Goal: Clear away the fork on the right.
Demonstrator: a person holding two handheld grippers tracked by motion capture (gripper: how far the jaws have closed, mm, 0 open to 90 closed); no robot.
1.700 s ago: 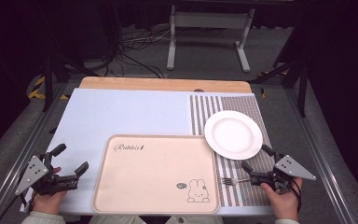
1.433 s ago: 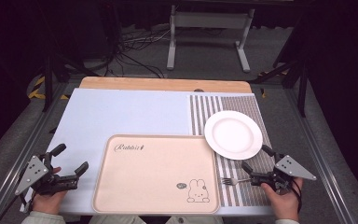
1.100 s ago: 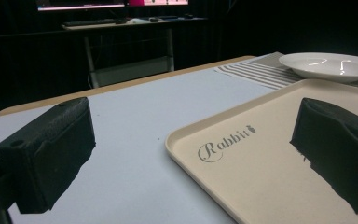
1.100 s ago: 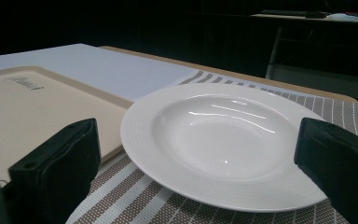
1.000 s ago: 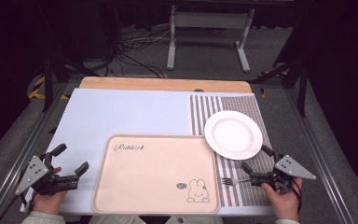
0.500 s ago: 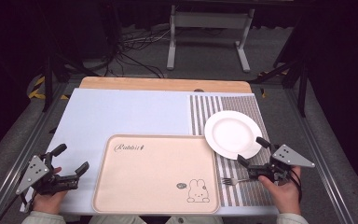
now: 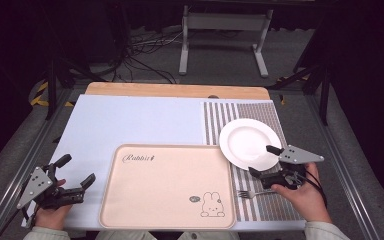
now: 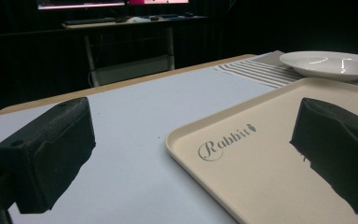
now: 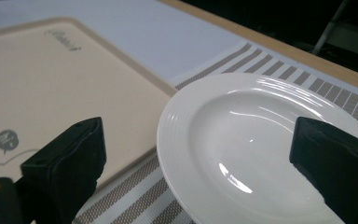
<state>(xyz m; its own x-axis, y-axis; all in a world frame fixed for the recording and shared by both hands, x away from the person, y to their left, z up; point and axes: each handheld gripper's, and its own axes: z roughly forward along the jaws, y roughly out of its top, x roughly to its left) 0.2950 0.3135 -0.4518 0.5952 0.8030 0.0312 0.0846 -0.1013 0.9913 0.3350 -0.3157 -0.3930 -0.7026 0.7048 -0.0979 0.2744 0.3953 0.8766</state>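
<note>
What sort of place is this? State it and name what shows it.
Probably a lab or studio set up as a dining table: a plate, fork and tray on mats, with cables on the dark floor.

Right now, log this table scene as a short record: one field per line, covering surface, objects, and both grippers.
surface: pale blue mat with a striped placemat at its right
tray: beige tray with a rabbit print, nothing on it
plate: white plate on the striped placemat, nothing on it
fork: fork on the placemat, beside the tray's right edge
left gripper: left gripper open, left of the tray, holding nothing
right gripper: right gripper open, jaws straddling the plate's near rim
</note>
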